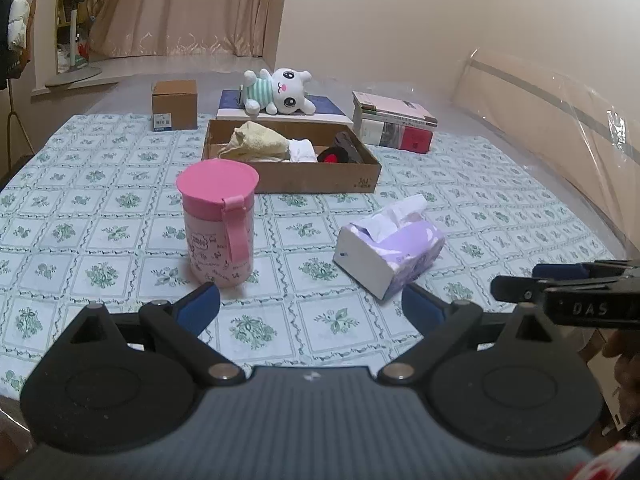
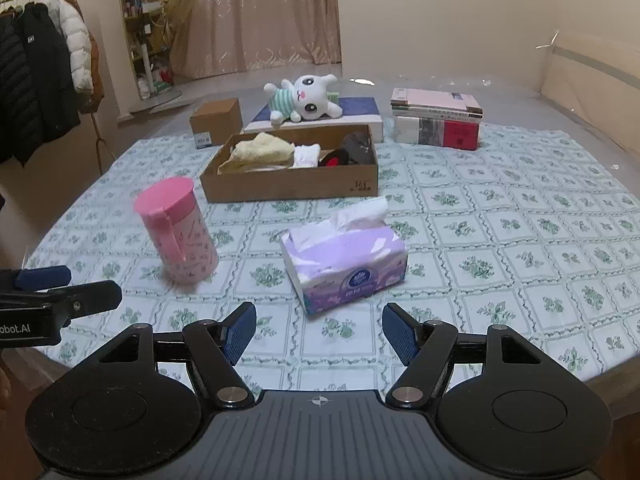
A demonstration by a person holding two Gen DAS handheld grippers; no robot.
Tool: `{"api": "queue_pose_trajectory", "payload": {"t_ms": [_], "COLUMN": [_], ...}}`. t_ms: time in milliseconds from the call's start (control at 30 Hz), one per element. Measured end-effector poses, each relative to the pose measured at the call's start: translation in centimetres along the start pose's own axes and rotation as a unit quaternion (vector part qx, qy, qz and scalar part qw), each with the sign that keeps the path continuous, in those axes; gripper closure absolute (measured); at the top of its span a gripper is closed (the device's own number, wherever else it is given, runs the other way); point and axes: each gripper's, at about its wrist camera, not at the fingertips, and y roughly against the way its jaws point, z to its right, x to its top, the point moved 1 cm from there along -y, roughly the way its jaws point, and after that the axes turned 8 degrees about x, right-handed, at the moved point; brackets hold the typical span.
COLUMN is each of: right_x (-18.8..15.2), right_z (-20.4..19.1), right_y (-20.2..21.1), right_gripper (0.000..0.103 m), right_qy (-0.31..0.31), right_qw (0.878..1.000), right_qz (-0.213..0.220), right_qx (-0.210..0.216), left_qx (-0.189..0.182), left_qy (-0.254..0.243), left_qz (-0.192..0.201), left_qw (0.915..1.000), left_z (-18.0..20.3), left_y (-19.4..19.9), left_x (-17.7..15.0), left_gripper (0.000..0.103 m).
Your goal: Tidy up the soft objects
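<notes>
An open cardboard box (image 1: 316, 178) (image 2: 292, 190) stands mid-table holding a yellow towel (image 1: 256, 142) (image 2: 260, 150), a white cloth (image 1: 302, 150) (image 2: 306, 155) and dark items with a red patch (image 1: 340, 152) (image 2: 348, 150). A white plush toy (image 1: 280, 90) (image 2: 302, 98) lies on a flat blue-topped box behind it. A purple tissue pack (image 1: 392, 250) (image 2: 346, 260) lies in front. My left gripper (image 1: 311, 308) is open and empty above the near edge of the table. My right gripper (image 2: 318, 332) is open and empty just in front of the tissue pack.
A pink lidded cup (image 1: 218, 224) (image 2: 176, 234) stands left of the tissue pack. A small brown carton (image 1: 175, 106) (image 2: 216, 122) and a stack of books (image 1: 394, 124) (image 2: 438, 118) sit at the back. A patterned cloth (image 1: 100, 208) (image 2: 500, 220) covers the table.
</notes>
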Motion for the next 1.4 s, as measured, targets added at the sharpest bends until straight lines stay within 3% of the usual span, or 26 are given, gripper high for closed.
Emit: {"api": "queue_pose_trajectory", "payload": {"t_ms": [267,833,1400], "right_x": [-0.7,-1.4,-1.9], "right_z": [-0.8,-1.4,-1.4], "right_y": [-0.4,-0.5,-0.9], "right_gripper": [0.033,0.033,0.033], "right_qy": [0.006,0.009,0.009], "right_qw": [1.0,1.0,1.0], "right_qz": [-0.012,-0.02,-0.025], "right_qx": [0.007,0.011,0.012], "left_qx": [0.004,0.05,0.048], "left_qy": [-0.004,-0.001,0.001], "left_qz": [-0.012,-0.028,-0.033], "left_qw": [0.9999,0.9984,0.9983], "left_z": [0.7,0.5,0.5], "left_y": [-0.4,-1.4,-1.5], "left_x": [-0.7,-1.9,-2.1], "left_gripper": [0.006,0.006,0.005]}}
